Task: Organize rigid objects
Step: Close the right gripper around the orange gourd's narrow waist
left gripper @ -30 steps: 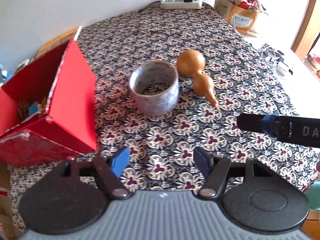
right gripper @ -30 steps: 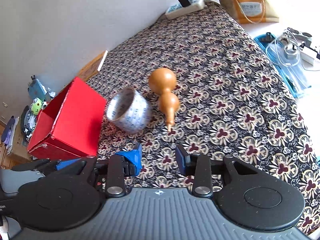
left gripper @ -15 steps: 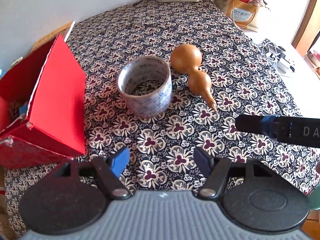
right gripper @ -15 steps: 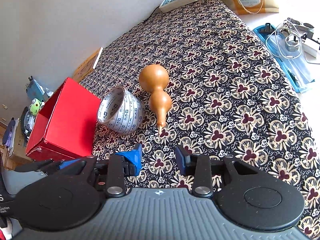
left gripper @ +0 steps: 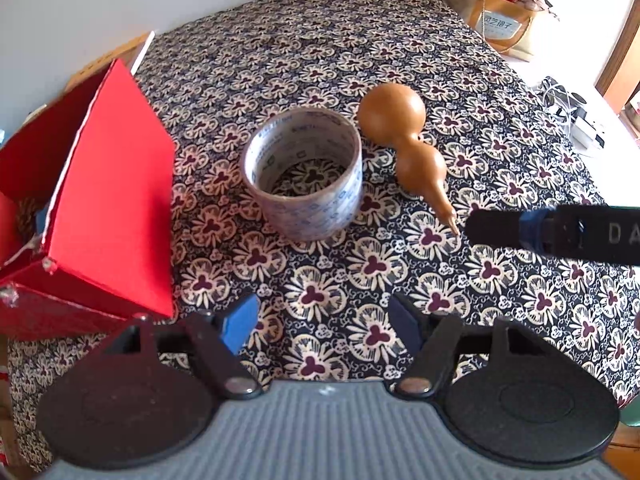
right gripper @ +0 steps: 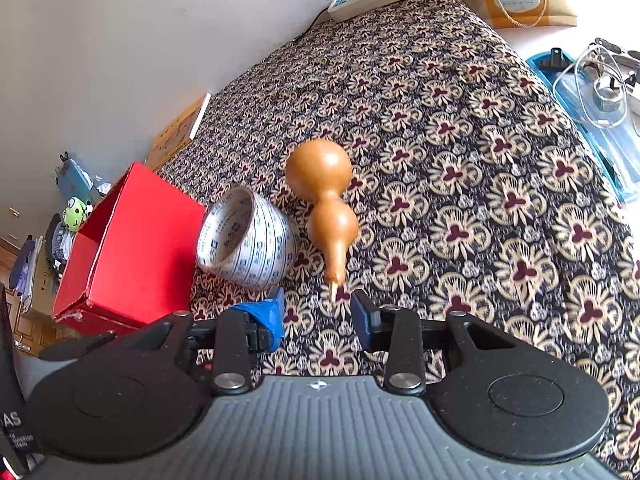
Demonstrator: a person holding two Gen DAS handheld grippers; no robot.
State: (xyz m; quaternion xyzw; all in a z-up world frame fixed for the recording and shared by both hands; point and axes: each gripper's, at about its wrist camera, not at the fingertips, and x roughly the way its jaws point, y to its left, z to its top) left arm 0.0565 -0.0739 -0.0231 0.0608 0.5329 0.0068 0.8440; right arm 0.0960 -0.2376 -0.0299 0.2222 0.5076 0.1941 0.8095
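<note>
Now | right gripper [right gripper: 318,312] open, empty | gourd [right gripper: 326,200] stem tip just ahead, between fingertips

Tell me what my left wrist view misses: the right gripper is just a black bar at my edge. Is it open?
Observer: Yes, the right gripper is open and holds nothing.
Operator: What is it lined up with?
Observer: The gourd. Its thin stem tip points at the gap between the fingers, just ahead of them.
Operator: Anything beyond the red box?
Observer: A green frog toy sits beyond the red box, among other clutter.
</note>
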